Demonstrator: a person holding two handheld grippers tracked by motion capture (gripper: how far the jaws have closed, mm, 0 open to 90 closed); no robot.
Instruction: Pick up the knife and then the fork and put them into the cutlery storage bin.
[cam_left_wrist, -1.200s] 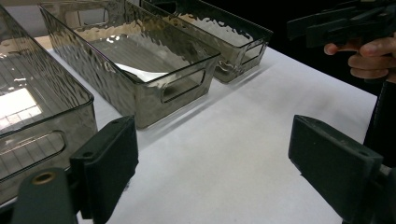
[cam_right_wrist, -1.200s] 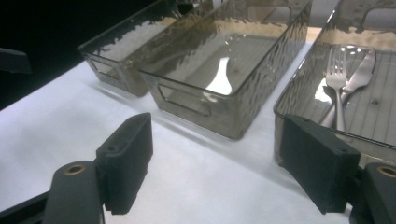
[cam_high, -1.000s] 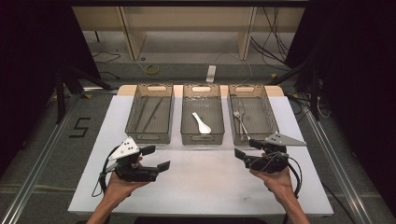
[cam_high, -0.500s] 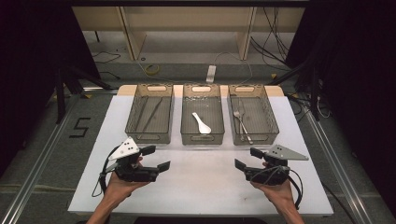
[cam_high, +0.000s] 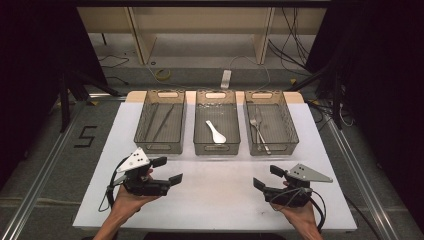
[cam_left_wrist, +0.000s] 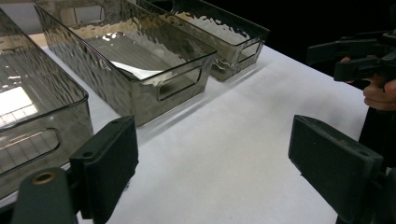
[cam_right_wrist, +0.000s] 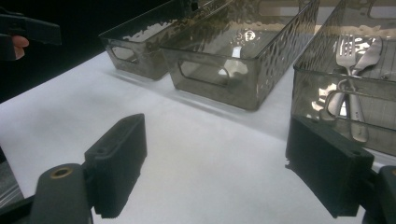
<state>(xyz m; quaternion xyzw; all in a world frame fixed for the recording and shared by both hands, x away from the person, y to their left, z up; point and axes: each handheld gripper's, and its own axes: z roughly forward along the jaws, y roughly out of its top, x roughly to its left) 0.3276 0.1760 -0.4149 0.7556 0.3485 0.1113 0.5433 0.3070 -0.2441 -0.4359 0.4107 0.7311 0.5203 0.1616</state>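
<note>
Three smoky clear bins stand in a row at the back of the white table. The left bin holds dark chopsticks, the middle bin a white spoon, and the right bin a metal fork with other cutlery. My left gripper is held over the near left of the table, jaws open with nothing between them. My right gripper is at the near right, also open with nothing in it. The two grippers point toward each other.
Bare white tabletop lies between the grippers and in front of the bins. Metal rails run along both sides of the table. Beyond the far edge are shelf legs, cables and a power strip on the floor.
The right gripper has drawn back toward the near edge of the table and dropped a little. The left gripper has stayed where it was.
</note>
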